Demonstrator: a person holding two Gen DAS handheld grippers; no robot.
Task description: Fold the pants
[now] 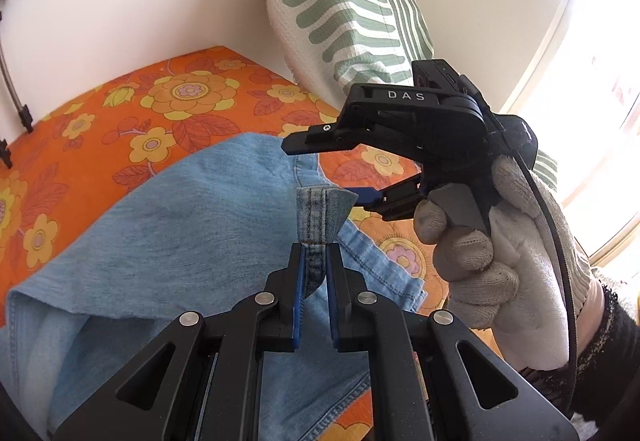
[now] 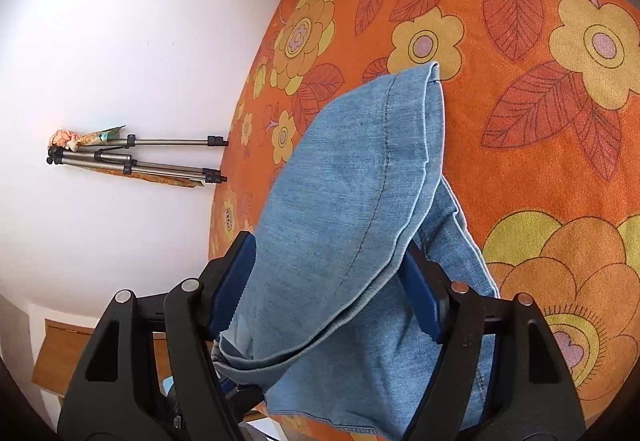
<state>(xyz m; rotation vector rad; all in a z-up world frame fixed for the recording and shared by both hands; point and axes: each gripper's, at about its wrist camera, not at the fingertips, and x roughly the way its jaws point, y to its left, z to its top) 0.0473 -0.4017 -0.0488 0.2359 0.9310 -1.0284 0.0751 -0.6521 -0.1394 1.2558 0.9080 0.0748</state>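
1 pair of denim pants (image 1: 168, 225), 2 grippers — left (image 1: 316, 261), right (image 1: 340, 177) — 1 striped pillow (image 1: 344, 13), 1 tripod (image 2: 136, 161)

White letters "DAS" stand on the black top of the right hand-held gripper (image 1: 352, 177); no other text is readable.

Floral orange bedspread (image 1: 120, 129), striped pillow (image 1: 340, 13), tripod (image 2: 136, 161)

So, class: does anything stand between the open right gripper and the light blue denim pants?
Nothing visible: the light blue denim pants already lie between the right gripper's open jaws.
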